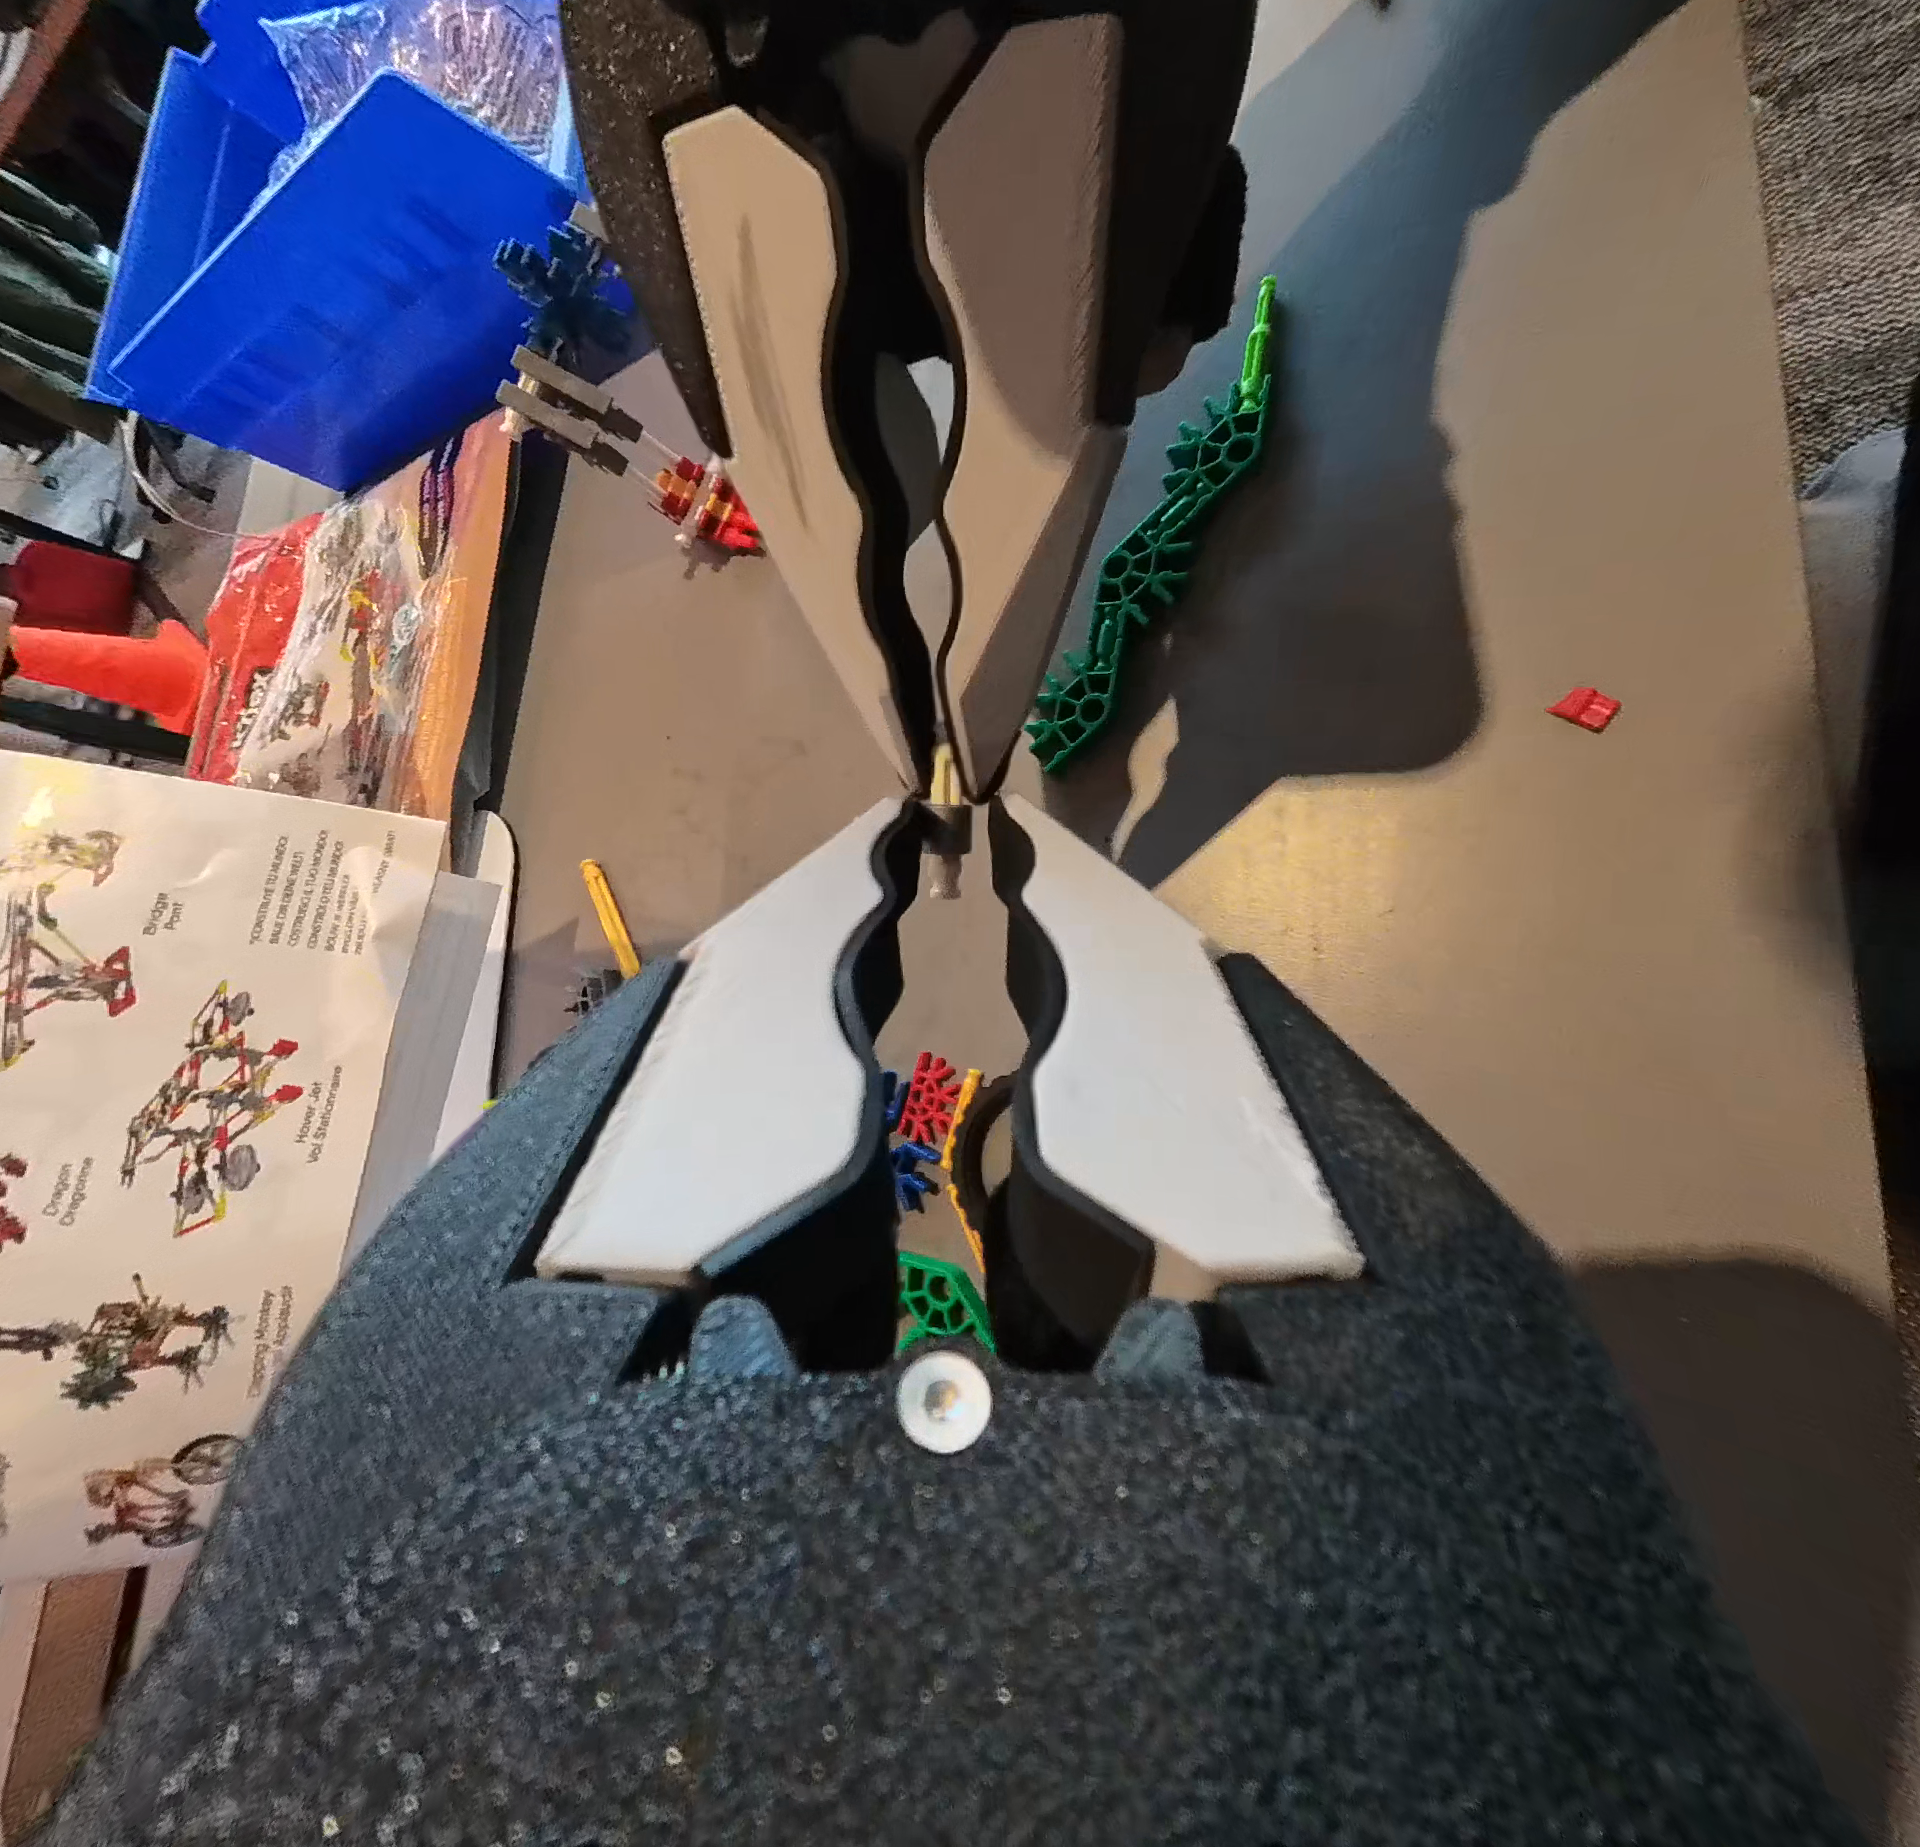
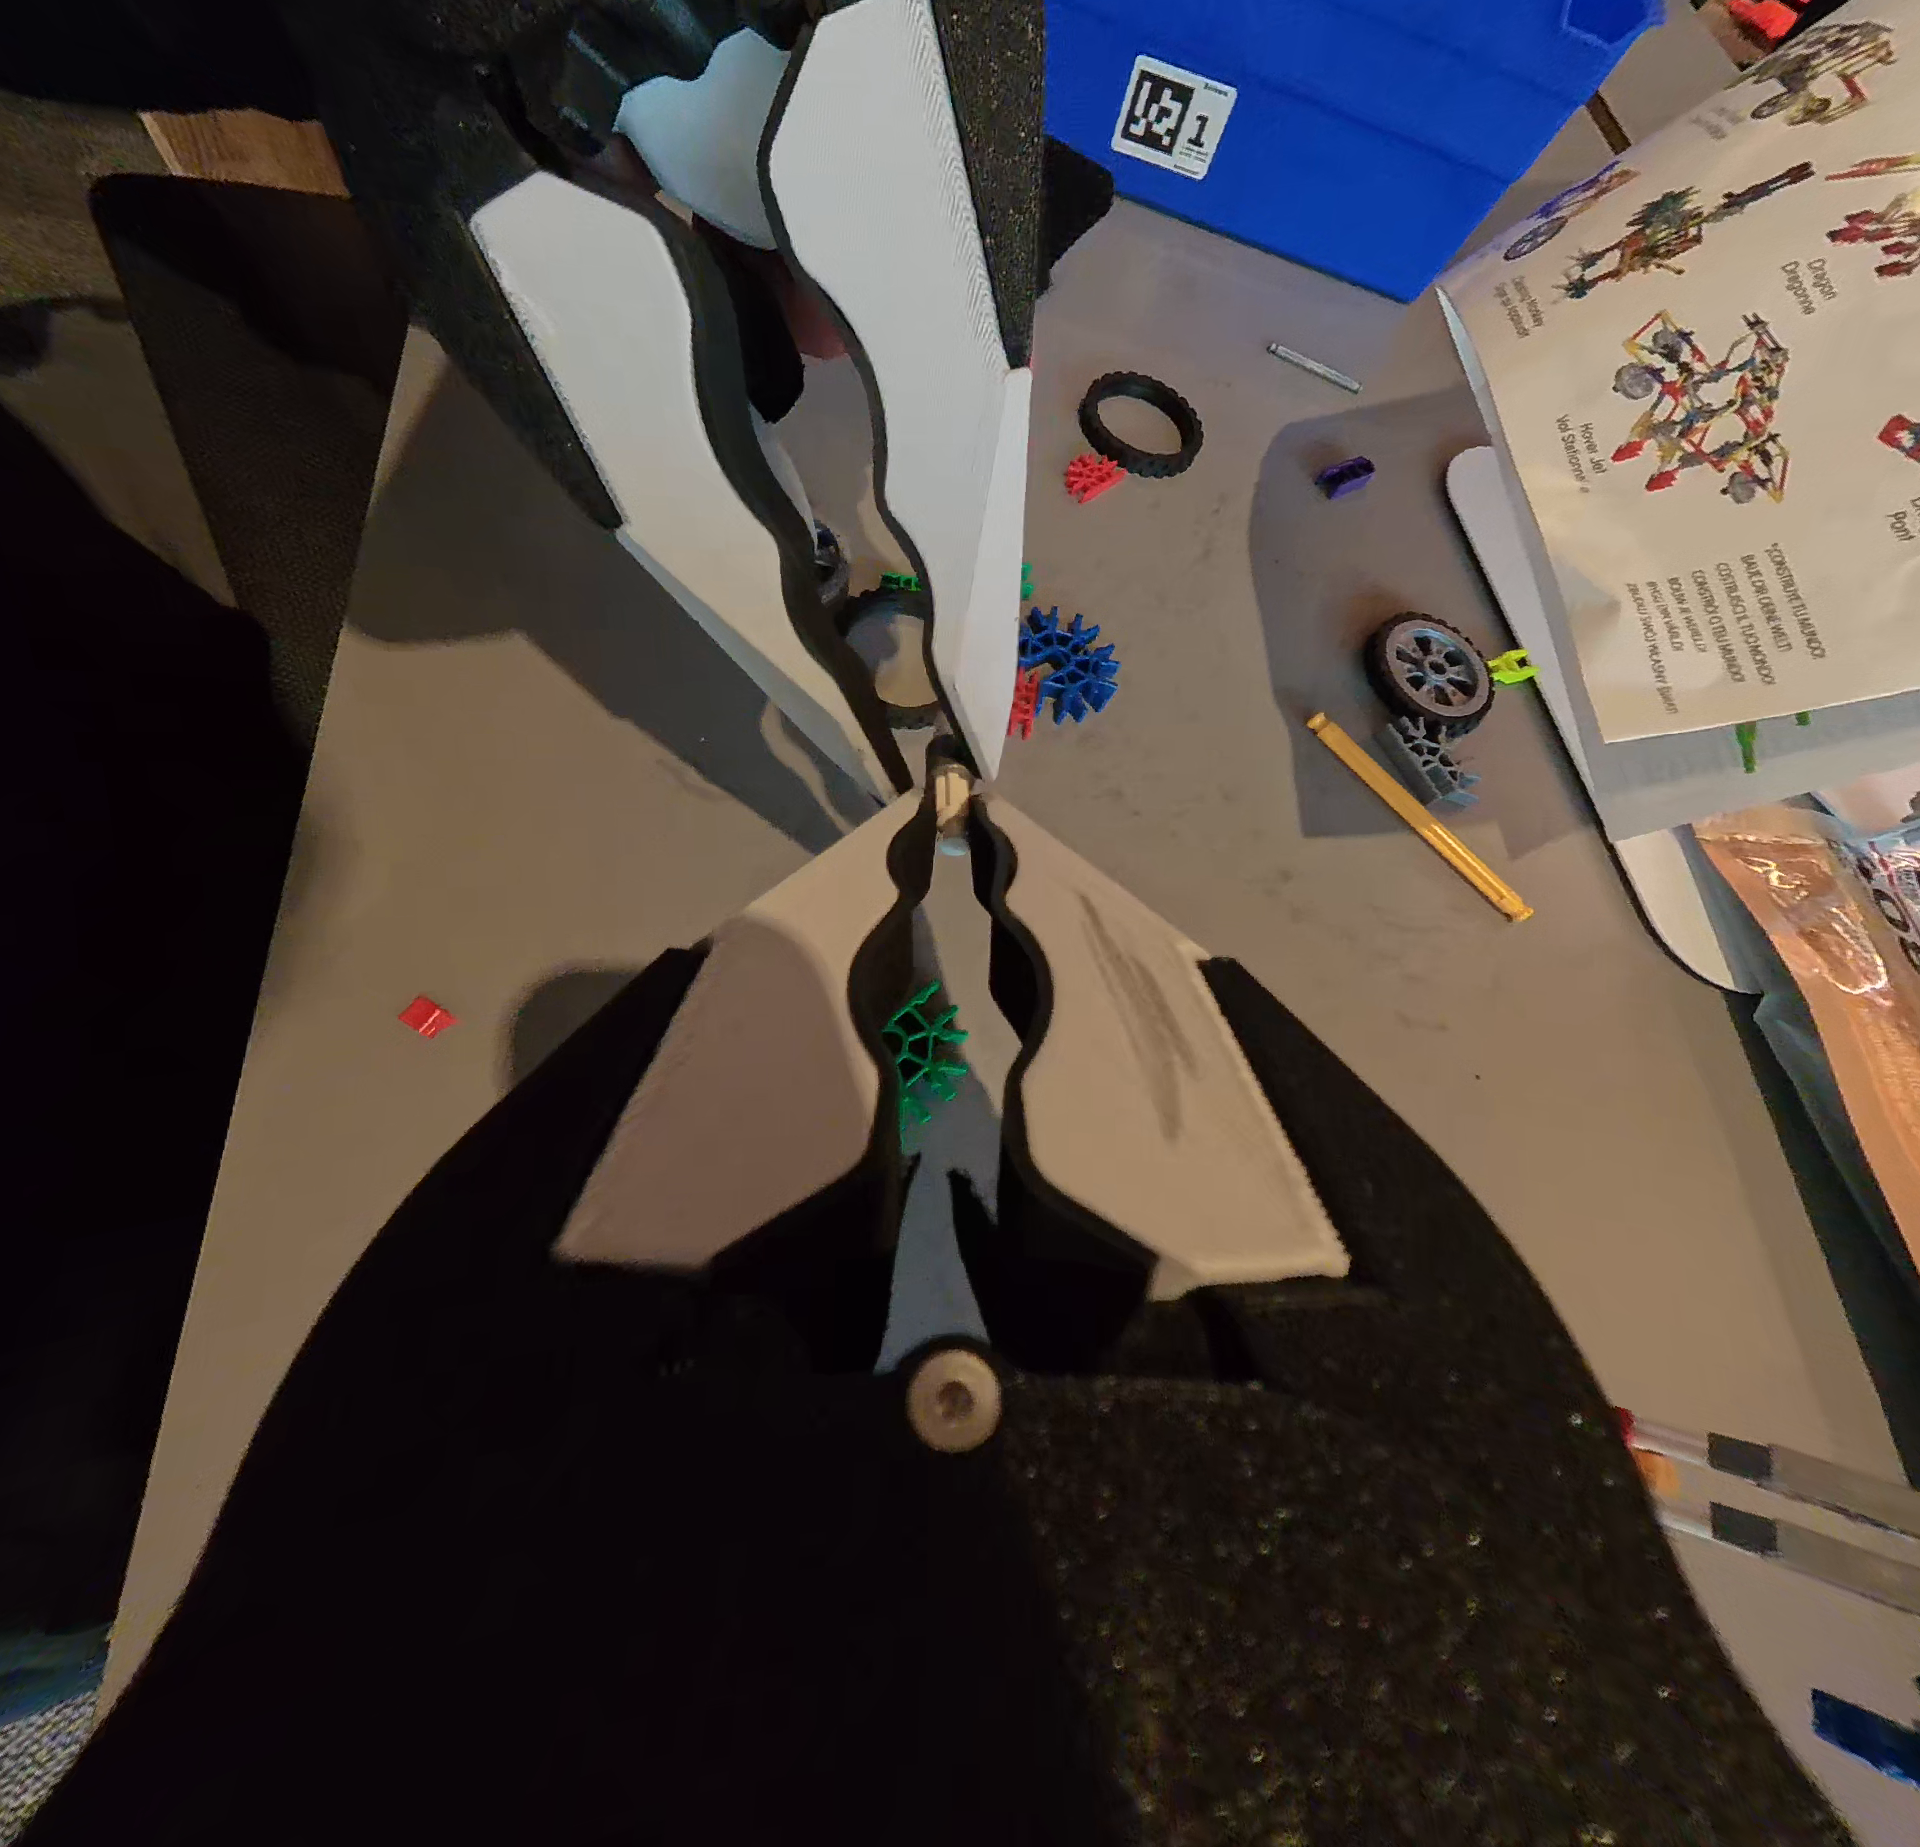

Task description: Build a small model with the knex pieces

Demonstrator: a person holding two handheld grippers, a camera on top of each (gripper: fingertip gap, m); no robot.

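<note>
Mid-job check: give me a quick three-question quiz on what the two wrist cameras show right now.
1. True or false: the left gripper and right gripper meet tip to tip, fingers closed on the same pale rod.
2. The bin bearing a square marker is: A red, B blue, C green.
3. Fill in: the loose black tyre lies beside a small ____ connector.

Key: 1 true; 2 B; 3 red.
</note>
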